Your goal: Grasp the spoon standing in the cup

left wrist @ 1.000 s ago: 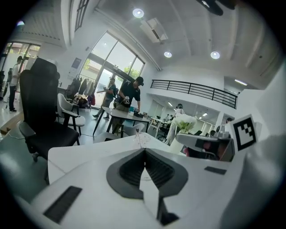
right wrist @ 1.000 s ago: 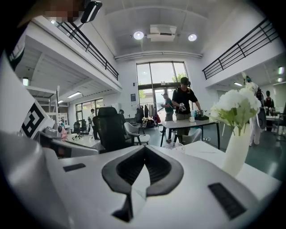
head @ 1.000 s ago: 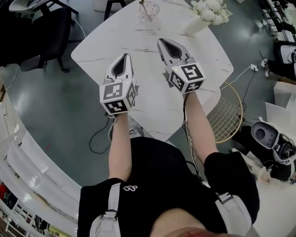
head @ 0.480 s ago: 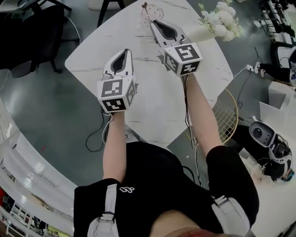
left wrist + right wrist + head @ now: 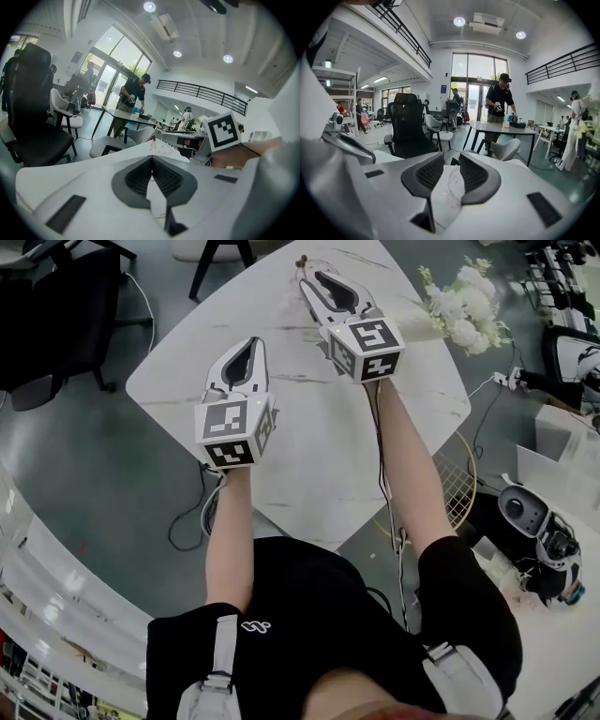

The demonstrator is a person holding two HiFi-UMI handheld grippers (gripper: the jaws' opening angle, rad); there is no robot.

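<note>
A clear glass cup (image 5: 162, 147) stands near the far edge of the white marble table (image 5: 309, 446), with a thin spoon (image 5: 152, 140) upright in it. In the head view my right gripper (image 5: 310, 279) hides most of the cup, and only the spoon's top (image 5: 301, 261) shows past its tips. In the right gripper view the right gripper (image 5: 451, 157) is opening, with the cup's glass wall (image 5: 456, 183) in the gap and nothing pressed by the pads. My left gripper (image 5: 253, 341) hovers over the table's left part; its jaws (image 5: 151, 158) are shut and empty.
White flowers (image 5: 464, 310) in a vase stand at the table's right corner. A black office chair (image 5: 56, 287) is at the far left, a gold wire chair (image 5: 450, 484) is right of the table, and cables lie on the floor.
My right gripper has reached forward across the table to the cup at the far edge. The left gripper has kept its place.
</note>
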